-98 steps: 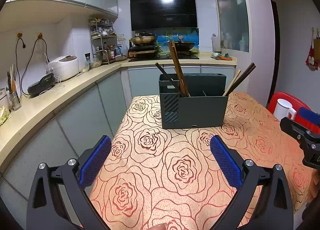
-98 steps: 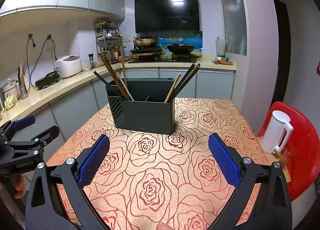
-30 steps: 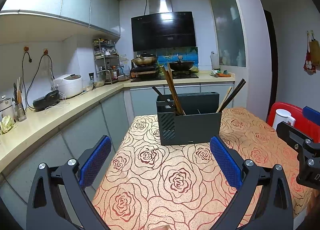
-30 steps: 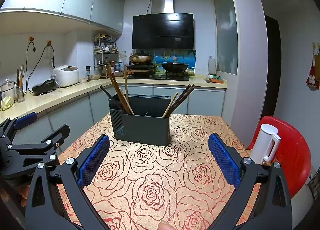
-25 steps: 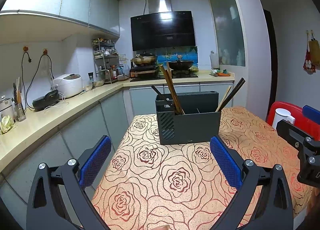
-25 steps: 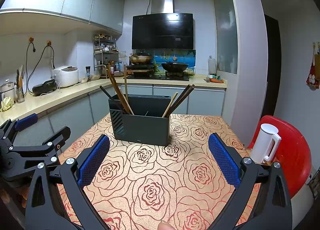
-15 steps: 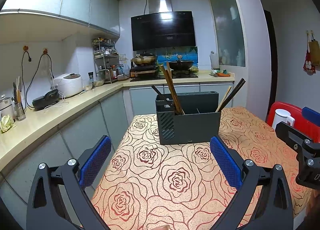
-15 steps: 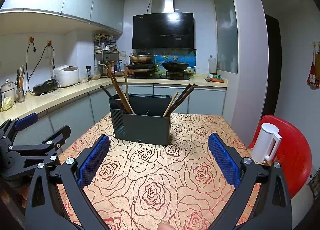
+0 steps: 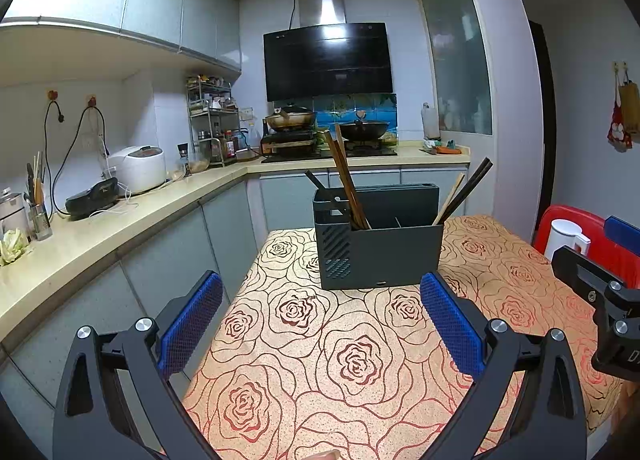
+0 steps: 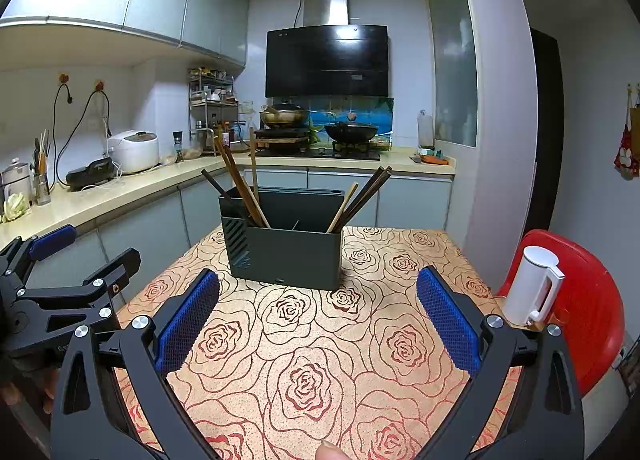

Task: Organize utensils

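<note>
We stand in a kitchen, at a counter (image 9: 360, 360) covered with a rose-patterned cloth. The biggest thing on it is the dark holder (image 9: 380, 236), a box-shaped caddy that sits toward the far end, upright, with a slotted left wall and dividers inside. On a red stool (image 10: 592, 300) at the right stands a white kettle (image 10: 532, 284), apart from the counter.

Our left tongs (image 9: 320, 320) hover over the near left edge, their blue pads spread wide with nothing between them. Our right tongs (image 10: 318, 316) hang over the near middle, equally spread and empty. Each pair shows at the edge of the other's view.

The chopsticks are already in the holder. One brown bundle (image 9: 346, 180) leans in the left compartment, with a darker stick beside it; another group (image 9: 464, 192), one pale and two dark, leans out at the right end. No loose utensil lies on the cloth that we can see.

We judge the sticks to be light, stiff and rather slick, so they will roll or pivot under a loose pinch. We would take one by the free upper part, above the rim, pads across the shaft, and lift along its lean. The holder looks light enough to slide or tip if a stick drags on its wall, so we might steady it with the other tongs.
</note>
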Available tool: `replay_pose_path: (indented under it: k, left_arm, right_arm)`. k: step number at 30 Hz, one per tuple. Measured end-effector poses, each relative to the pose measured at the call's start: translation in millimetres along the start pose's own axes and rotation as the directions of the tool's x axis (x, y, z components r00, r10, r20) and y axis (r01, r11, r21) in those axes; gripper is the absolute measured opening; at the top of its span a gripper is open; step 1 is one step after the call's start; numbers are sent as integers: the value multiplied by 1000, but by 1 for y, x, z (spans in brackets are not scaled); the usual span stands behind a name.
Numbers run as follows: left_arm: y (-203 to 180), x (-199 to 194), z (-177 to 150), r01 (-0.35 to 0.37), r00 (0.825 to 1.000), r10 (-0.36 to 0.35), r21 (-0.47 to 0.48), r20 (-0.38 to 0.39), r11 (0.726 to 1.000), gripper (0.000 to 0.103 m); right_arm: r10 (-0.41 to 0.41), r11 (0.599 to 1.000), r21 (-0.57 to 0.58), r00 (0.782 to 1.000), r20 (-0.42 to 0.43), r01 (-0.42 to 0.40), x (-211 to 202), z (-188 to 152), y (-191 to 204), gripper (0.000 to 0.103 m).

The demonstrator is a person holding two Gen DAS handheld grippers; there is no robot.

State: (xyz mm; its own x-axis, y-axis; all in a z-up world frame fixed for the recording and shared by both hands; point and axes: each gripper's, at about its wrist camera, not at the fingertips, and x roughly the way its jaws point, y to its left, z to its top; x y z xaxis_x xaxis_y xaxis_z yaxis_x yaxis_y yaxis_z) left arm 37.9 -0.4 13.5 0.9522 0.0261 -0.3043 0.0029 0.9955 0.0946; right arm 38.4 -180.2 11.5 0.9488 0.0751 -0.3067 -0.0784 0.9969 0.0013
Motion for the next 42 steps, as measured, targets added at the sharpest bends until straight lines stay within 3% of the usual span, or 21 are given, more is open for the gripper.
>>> replay_pose_path:
  k: [42]
  left_arm:
    - [-1,-3,3,7,1000,-7,-10,4,1000,96]
  right_arm:
    - [0,1000,0,1000,2,0,0,0,1,96]
